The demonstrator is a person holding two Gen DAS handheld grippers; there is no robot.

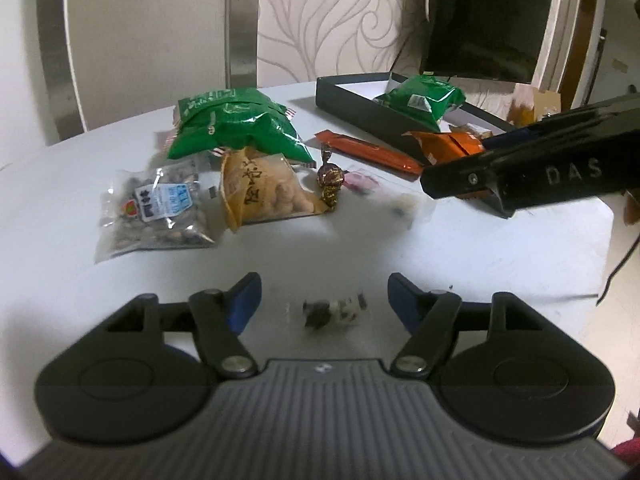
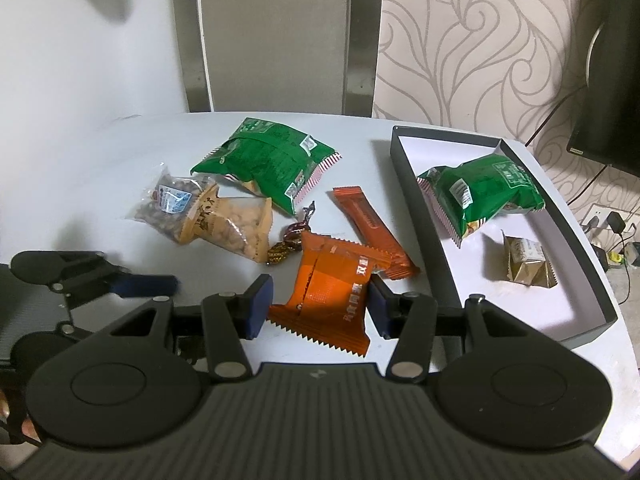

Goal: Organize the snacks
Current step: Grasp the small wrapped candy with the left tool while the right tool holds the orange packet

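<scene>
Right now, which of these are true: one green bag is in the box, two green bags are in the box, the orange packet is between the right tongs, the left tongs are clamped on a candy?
1. One green bag lies in the box. True.
2. Two green bags lie in the box. False: the second bag is on the table.
3. The orange packet sits between the right tongs. True.
4. The left tongs are clamped on a candy. False: they are open, and a small candy lies on the table between them.
</scene>
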